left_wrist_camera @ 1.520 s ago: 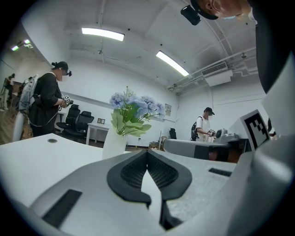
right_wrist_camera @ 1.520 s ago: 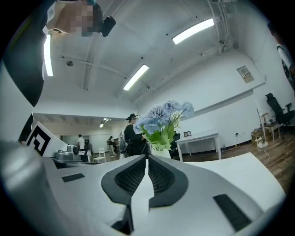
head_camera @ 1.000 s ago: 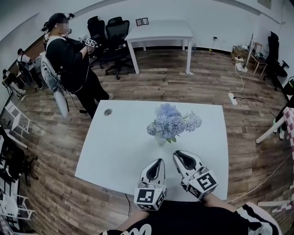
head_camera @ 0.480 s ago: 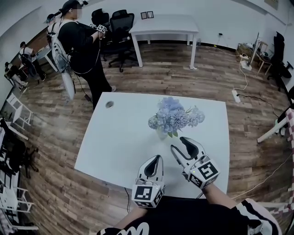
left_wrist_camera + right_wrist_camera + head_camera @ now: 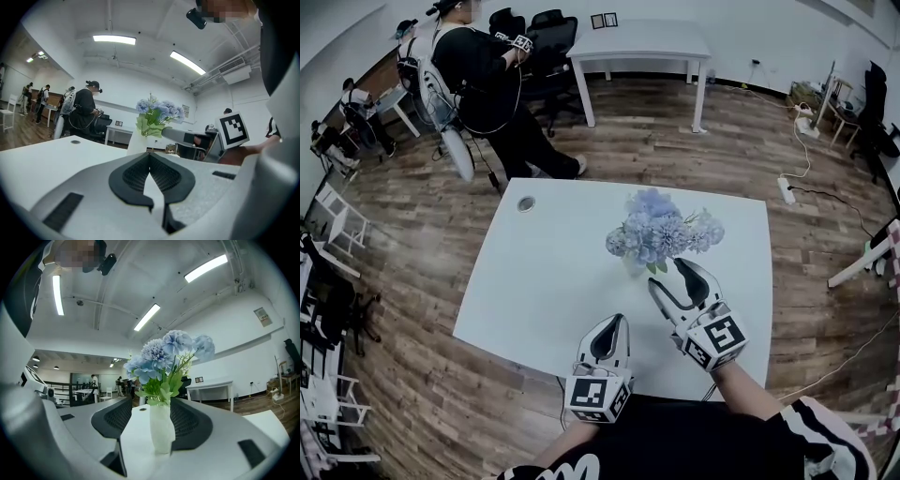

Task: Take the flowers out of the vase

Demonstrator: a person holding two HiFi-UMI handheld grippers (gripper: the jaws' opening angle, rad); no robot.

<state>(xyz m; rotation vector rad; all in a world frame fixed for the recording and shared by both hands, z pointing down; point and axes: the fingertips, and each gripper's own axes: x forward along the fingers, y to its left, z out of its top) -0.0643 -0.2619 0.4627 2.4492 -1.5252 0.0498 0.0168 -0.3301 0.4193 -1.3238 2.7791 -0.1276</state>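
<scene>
A bunch of pale blue flowers (image 5: 661, 225) stands in a small white vase (image 5: 633, 266) on the white table (image 5: 544, 291). My right gripper (image 5: 667, 275) hovers level just short of the vase. Its jaws have just been opening and are now wide apart. In the right gripper view the vase (image 5: 161, 427) and flowers (image 5: 164, 355) stand upright in the gap ahead, clear of both dark pads (image 5: 112, 420). My left gripper (image 5: 618, 322) is shut and empty near the table's front edge, left of the right one. In the left gripper view the flowers (image 5: 159, 111) rise beyond the closed tips (image 5: 150, 155).
A person (image 5: 483, 80) holding grippers stands beyond the table's far left corner. A second white table (image 5: 642, 42) and office chairs (image 5: 548, 37) are at the back. A round cable hole (image 5: 526, 203) marks the table's far left. A power strip (image 5: 786, 190) lies on the floor.
The right gripper's jaws went from shut to wide open, and it moved forward towards the vase. The left gripper stayed put. The person at the back shifted position.
</scene>
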